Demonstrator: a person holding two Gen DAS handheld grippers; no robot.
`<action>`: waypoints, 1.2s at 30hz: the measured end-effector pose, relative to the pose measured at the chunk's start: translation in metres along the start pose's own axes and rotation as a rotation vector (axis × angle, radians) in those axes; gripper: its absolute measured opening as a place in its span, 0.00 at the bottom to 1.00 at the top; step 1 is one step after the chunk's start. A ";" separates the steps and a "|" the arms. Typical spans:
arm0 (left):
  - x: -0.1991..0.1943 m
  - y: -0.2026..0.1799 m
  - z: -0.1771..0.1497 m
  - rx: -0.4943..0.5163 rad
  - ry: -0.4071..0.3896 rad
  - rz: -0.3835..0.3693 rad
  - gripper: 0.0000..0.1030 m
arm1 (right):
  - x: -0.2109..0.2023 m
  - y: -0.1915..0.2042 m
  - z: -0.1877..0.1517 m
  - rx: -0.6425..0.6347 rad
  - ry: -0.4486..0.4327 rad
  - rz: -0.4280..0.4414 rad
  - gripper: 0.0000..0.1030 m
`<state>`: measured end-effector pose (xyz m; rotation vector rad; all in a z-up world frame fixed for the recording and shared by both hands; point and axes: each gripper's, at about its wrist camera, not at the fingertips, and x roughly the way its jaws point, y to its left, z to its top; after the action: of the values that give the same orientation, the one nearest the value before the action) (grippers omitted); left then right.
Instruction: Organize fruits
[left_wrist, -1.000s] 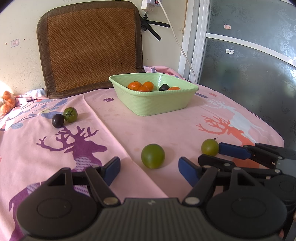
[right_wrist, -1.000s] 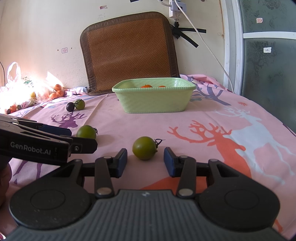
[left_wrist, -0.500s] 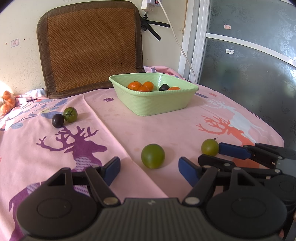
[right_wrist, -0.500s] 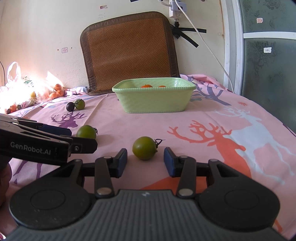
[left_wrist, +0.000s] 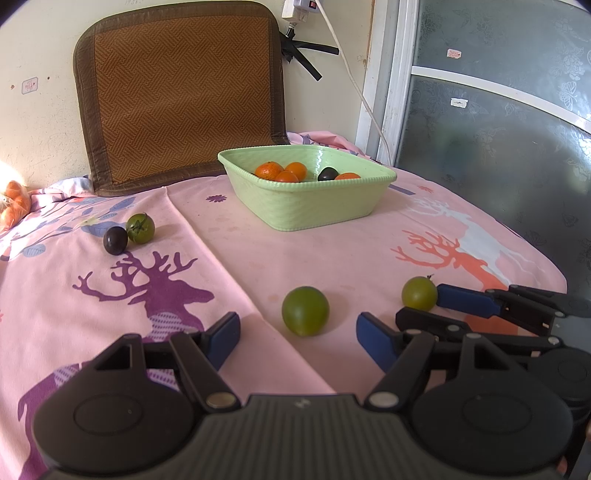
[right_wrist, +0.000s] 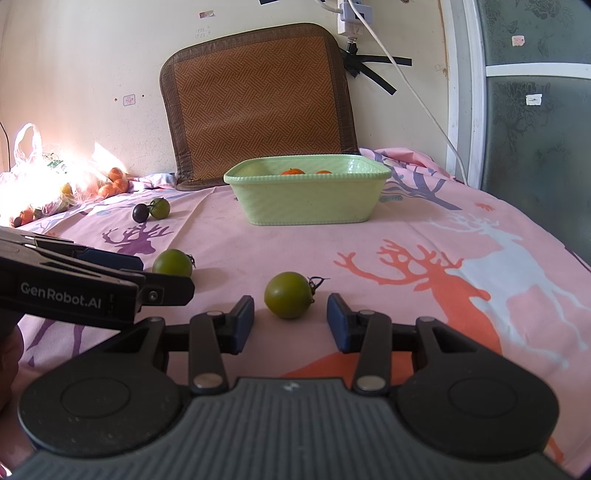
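Note:
A green basket holds several oranges and a dark plum at the back of the pink cloth. My left gripper is open, with a green fruit lying just ahead between its blue pads, untouched. My right gripper is open around a second green fruit with a stem, which rests on the cloth. That fruit also shows in the left wrist view. Another green fruit and a dark plum lie at the far left.
A brown woven cushion leans on the wall behind the basket. A plastic bag of fruit sits at the far left. A white cable hangs by the glass door. The table edge drops off at the right.

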<state>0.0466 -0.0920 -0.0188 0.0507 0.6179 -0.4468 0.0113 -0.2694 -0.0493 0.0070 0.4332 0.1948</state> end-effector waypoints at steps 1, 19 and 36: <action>0.000 0.000 0.000 0.000 0.000 0.000 0.70 | 0.000 0.000 0.000 0.000 0.000 0.000 0.45; 0.000 0.000 0.000 -0.001 0.000 -0.001 0.70 | 0.000 0.000 0.000 0.000 -0.001 0.000 0.45; 0.000 0.001 0.001 -0.018 0.000 -0.023 0.73 | 0.000 0.000 0.000 -0.002 0.002 -0.001 0.47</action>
<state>0.0475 -0.0908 -0.0184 0.0264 0.6232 -0.4630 0.0114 -0.2695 -0.0488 0.0048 0.4351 0.1943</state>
